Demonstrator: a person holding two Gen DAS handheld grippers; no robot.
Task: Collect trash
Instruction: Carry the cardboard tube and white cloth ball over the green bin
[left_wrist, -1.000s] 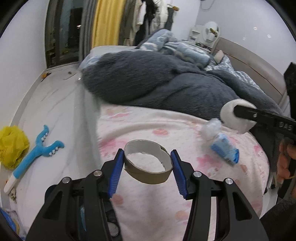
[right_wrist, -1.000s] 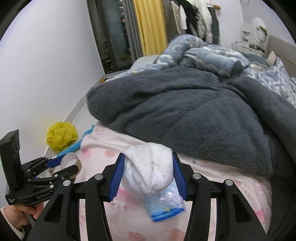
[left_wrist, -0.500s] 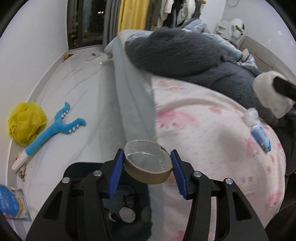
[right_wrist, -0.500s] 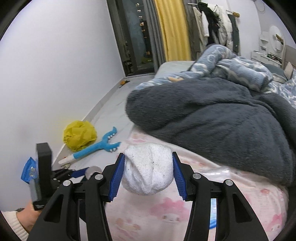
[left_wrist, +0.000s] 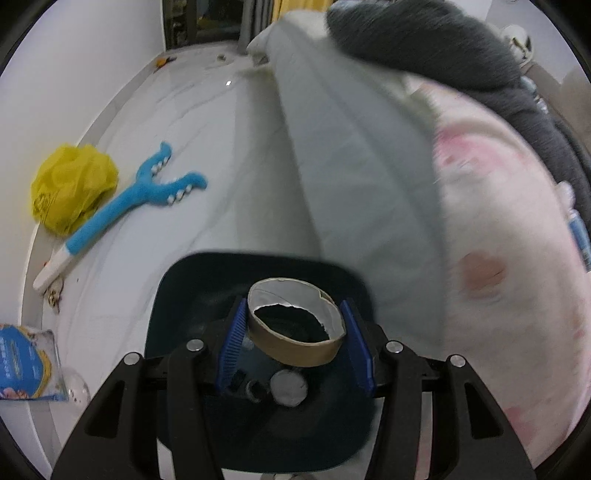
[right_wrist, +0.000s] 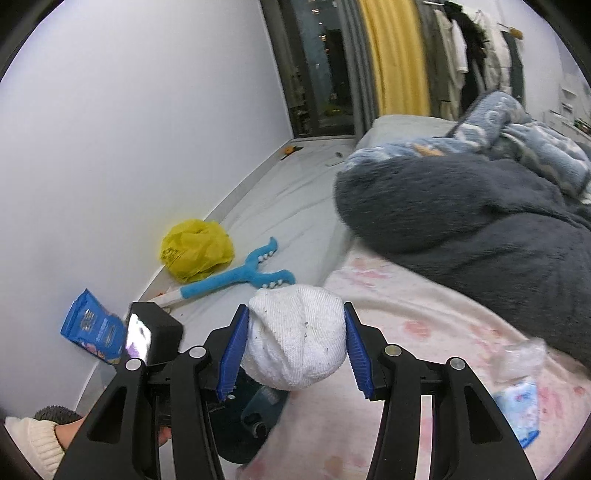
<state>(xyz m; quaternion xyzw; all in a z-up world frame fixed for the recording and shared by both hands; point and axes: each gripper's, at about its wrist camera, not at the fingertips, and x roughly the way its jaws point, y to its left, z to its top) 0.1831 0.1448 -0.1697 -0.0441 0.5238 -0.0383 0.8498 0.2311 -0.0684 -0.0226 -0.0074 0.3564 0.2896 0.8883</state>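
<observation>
— Left wrist view, status? — Left gripper clamps cardboard tape core, lower centre, above dark bin.
— Right? — Right gripper grips white sock, lower centre.

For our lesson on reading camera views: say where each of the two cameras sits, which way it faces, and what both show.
Left wrist: on the left claw, looking down past its cardboard ring into the dark bin beside the bed.
Right wrist: on the right claw, which grips a white wad, facing across floor and bed; the left hand shows.
Shared: yellow bag, blue toy.
</observation>
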